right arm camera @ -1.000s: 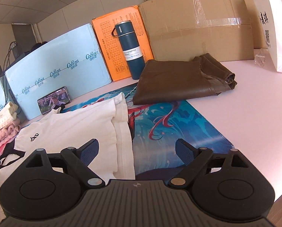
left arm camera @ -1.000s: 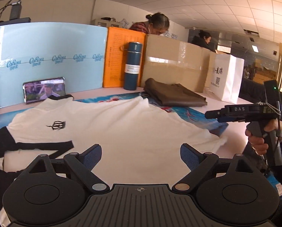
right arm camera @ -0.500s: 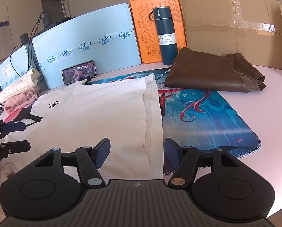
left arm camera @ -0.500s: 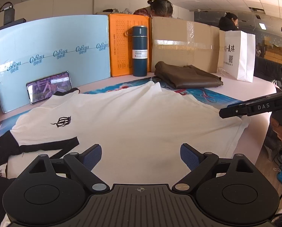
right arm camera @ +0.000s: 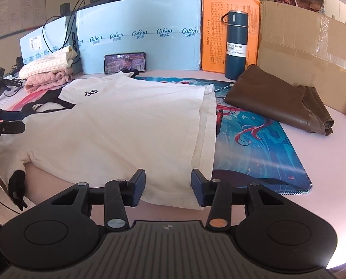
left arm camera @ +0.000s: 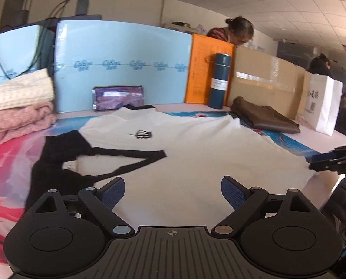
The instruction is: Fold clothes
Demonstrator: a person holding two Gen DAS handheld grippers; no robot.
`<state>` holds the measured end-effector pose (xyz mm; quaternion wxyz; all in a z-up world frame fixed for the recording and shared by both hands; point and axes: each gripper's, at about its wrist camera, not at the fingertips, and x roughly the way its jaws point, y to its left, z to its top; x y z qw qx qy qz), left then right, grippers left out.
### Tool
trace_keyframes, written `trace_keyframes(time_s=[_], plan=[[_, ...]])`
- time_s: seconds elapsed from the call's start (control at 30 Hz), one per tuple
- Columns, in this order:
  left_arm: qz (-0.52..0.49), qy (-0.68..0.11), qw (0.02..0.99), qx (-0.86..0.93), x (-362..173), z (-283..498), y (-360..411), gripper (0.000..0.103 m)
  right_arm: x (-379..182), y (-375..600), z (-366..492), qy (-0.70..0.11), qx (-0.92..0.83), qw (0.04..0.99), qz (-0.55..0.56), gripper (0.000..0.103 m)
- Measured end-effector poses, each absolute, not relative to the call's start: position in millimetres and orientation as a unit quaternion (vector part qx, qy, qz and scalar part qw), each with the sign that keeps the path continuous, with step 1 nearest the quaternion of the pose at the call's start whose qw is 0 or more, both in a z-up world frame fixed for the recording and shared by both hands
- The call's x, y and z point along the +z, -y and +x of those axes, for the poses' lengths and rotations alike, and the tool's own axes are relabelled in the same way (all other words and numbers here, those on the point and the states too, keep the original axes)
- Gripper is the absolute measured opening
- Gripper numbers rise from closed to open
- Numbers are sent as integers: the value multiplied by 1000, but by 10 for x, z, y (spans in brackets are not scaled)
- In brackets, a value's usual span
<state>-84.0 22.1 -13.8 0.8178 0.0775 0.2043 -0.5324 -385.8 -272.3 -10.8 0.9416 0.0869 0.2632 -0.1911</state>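
Low over the tabletop (left arm camera: pixel 331 146), close, looking along each hand-held gripper's fingers toward the back boxes; both views sharing the white shirt (left arm camera: pixel 196 153) (opposite ends).

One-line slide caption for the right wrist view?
Right gripper straddles the white T-shirt's hem corner, fingers half-closed.

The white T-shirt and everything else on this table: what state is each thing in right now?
White T-shirt: spread flat, unfolded, hem at the table edge.
Brown garment: folded.
Cream and pink knit sweaters: folded, stacked.
Dark blue vacuum bottle: upright, capped.
Phone: propped on its side, screen lit.
White paper bag: standing.
Left gripper: open, above the shirt.
Right gripper: half closed, jaws astride the hem, not pinching.
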Motion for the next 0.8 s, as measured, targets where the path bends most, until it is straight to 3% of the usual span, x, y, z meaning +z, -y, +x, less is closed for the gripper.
trace_keyframes(time_s=[0.1, 0.23, 0.47, 0.8], plan=[[80, -187, 861, -467, -114, -761, -522, 92, -59, 2586, -3765, -245, -143, 956, 73, 68], [85, -160, 854, -487, -104, -905, -714, 92, -102, 2276, -3400, -266, -63, 962, 3, 81], [110, -163, 803, -562, -237, -1147, -554, 93, -257, 1830, -3008, -305, 21, 938, -162, 81], [113, -204, 800, -553, -362, -1004, -406, 93, -266, 1621, -2762, -284, 162, 926, -190, 79]])
